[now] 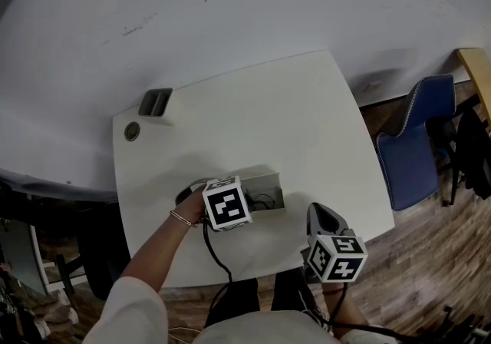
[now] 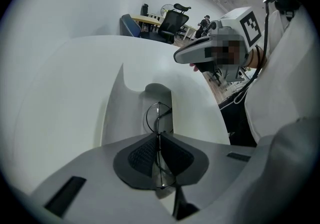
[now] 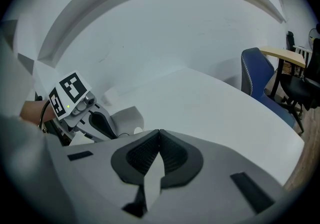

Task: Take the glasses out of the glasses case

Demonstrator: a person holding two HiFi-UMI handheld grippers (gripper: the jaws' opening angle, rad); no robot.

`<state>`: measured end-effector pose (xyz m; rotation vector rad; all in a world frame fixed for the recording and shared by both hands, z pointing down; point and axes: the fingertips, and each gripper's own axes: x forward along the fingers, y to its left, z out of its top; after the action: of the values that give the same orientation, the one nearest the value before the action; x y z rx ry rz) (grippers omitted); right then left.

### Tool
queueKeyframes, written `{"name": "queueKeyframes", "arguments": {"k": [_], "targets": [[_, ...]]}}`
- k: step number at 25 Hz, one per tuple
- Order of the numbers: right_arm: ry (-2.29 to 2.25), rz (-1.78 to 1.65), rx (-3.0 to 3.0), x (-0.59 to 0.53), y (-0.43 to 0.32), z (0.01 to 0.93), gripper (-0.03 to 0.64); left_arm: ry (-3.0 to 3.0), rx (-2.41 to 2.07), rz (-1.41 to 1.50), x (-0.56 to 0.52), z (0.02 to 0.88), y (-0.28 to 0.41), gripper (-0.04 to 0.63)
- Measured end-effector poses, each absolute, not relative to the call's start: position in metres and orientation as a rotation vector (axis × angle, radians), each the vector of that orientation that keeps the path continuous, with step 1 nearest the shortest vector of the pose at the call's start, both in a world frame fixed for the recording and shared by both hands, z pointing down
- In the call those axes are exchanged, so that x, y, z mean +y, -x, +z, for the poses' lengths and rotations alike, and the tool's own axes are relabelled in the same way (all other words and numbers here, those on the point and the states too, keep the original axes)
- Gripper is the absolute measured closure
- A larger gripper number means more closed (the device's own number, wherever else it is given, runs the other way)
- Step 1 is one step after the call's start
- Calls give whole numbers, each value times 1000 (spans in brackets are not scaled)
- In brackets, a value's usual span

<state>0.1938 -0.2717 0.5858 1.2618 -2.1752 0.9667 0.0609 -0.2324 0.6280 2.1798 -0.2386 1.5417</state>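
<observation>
The light grey glasses case (image 1: 267, 180) lies open near the front of the white table (image 1: 291, 120). In the left gripper view its raised flap (image 2: 114, 113) stands to the left, and the thin wire-rimmed glasses (image 2: 159, 112) stick up out of its opening. My left gripper (image 2: 159, 144) points steeply down into the case, its dark pads shut on the wire rim. From the head view its marker cube (image 1: 227, 203) hides the jaws. My right gripper (image 3: 159, 137) hangs off to the right by the table's front edge (image 1: 326, 219), shut with nothing between its pads.
A blue chair (image 1: 418, 143) stands right of the table. A grey slotted block (image 1: 156, 102) and a small round dark thing (image 1: 133, 131) sit at the table's far left corner. A dark object (image 1: 187, 191) lies just left of the case.
</observation>
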Motion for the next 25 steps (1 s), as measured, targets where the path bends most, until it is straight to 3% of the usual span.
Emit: {"name": "queueKeyframes", "arguments": {"k": [25], "targets": [[-1257, 944, -2212, -266, -185, 571, 584, -2377, -677, 1377, -270, 586, -43, 572]]}}
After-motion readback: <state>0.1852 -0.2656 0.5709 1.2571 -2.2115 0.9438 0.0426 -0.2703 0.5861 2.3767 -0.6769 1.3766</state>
